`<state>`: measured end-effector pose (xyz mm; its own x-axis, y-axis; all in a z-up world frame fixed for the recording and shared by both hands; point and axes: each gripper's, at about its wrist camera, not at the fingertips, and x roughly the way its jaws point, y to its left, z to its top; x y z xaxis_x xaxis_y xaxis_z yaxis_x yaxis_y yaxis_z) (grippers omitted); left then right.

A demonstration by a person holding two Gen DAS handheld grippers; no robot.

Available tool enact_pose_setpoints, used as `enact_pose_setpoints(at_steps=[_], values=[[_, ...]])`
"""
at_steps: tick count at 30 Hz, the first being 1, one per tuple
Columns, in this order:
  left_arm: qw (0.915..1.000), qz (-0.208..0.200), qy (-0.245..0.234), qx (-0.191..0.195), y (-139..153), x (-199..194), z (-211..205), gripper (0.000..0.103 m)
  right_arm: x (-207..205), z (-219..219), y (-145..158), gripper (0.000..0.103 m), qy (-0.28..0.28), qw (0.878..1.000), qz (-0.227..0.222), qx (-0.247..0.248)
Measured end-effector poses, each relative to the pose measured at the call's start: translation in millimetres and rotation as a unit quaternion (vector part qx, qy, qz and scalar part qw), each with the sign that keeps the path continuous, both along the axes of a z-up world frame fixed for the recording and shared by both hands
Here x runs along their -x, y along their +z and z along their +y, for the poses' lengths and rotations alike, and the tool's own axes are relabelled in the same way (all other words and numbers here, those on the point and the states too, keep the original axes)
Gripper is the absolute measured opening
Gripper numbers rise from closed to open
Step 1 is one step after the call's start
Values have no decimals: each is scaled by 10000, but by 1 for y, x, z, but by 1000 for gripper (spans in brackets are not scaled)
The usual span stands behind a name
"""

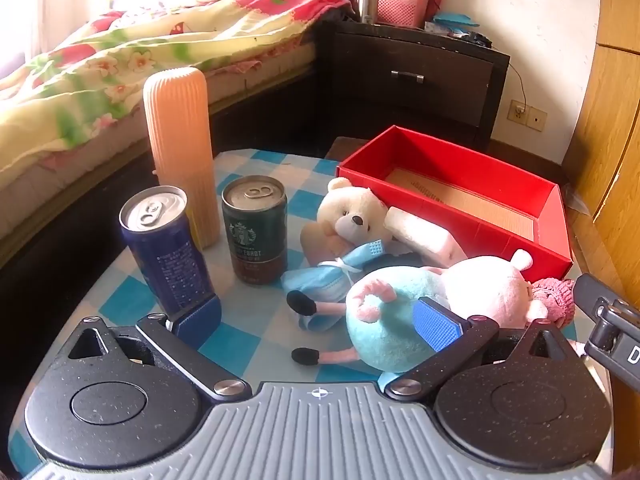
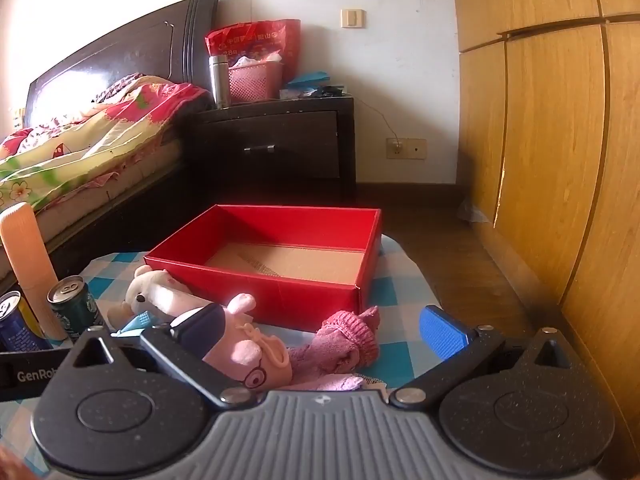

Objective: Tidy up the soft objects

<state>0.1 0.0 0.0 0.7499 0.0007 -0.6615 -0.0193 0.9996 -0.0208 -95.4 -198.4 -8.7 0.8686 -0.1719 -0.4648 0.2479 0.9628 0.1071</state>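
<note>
My left claw (image 1: 318, 316) gapes wide and empty; the pig plush (image 1: 436, 304) lies crosswise just ahead toward the tabletop's right edge, before the red box (image 1: 472, 236), right claw (image 2: 324, 330) nearer.

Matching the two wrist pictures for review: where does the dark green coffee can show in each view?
Left wrist: green coffee can stands left of centre on the checked cloth, between the blue can and the white teddy bear.
Right wrist: same can at the far left edge, low, beside the peach ribbed cylinder.
Shared landmark: the red box, empty, behind the toys in both.
</note>
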Motion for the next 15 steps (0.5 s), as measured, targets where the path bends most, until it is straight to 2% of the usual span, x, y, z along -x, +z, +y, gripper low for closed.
enact_pose_setpoints(at_steps=[15], values=[[10000, 44, -22, -38, -3, 0, 0, 98, -1, 1, -1, 85, 3, 10000, 35, 21]])
